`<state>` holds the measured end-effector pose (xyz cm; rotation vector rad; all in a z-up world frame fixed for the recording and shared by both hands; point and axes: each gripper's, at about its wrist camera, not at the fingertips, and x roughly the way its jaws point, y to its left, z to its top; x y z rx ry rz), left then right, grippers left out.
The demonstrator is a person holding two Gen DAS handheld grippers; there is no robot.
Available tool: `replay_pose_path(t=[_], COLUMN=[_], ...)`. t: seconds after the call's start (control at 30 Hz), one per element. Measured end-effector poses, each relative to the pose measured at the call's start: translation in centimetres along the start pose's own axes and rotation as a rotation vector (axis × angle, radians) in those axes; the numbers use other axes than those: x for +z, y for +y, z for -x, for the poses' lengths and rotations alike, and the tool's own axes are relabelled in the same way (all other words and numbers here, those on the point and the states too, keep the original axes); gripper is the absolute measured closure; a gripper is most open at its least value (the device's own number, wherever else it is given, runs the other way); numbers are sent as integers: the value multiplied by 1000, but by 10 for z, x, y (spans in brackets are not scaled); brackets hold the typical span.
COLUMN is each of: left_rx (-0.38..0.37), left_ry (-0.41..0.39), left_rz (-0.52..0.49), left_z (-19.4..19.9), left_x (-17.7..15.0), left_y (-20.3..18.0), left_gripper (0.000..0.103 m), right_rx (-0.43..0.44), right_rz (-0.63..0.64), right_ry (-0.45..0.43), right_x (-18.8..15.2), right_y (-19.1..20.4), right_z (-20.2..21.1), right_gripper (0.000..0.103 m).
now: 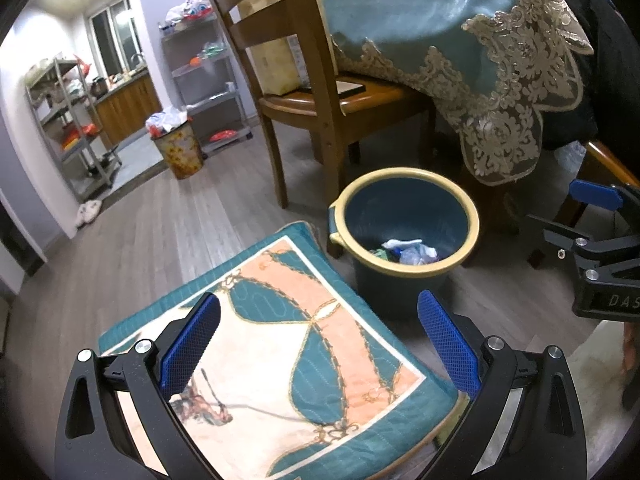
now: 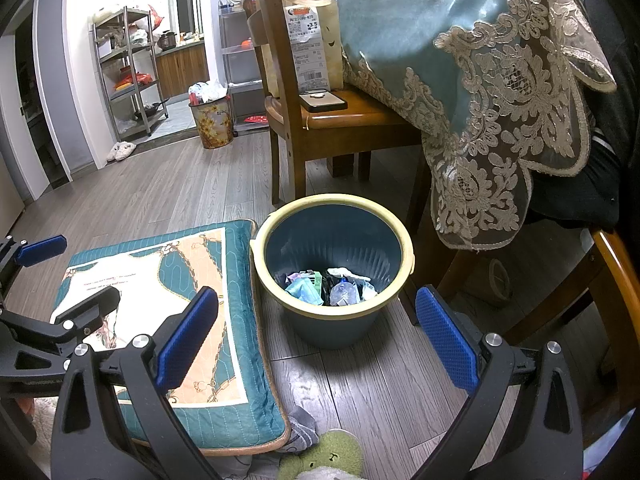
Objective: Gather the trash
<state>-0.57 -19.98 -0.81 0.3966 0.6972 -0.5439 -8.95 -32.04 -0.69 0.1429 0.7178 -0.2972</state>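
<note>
Both grippers, left [image 1: 319, 338] and right [image 2: 316, 334], gape empty. Trash [image 2: 332, 286] in bin [image 2: 394, 226]: light, crumpled, soft; I'd pinch loose edges.

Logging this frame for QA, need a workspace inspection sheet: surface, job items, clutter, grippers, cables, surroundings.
Surface: grey wood-plank floor, no loose trash seen on it.
Job's things: blue bin with a yellow rim, upright beside the cushion; crumpled trash in its bottom.
Clutter: patterned teal cushion on the floor; green plush toy and a grey sock at the near edge.
Grippers: left gripper open, empty, above the cushion; right gripper open, empty, facing the bin.
Cables: nothing seen.
Surroundings: wooden chair, lace-edged tablecloth, second full floral bin, metal shelves.
</note>
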Motion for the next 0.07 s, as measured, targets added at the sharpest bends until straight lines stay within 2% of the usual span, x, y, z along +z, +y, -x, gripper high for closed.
replay_pose_path(t=[0.07], left_rx=[1], left_ry=[-1], left_rz=[-3], left_z=[0], left_x=[0], left_y=[-1], left_gripper=[5], right_rx=[0], right_rz=[-1], right_ry=[0], right_x=[0], right_y=[0], right_z=[0], right_gripper=[6])
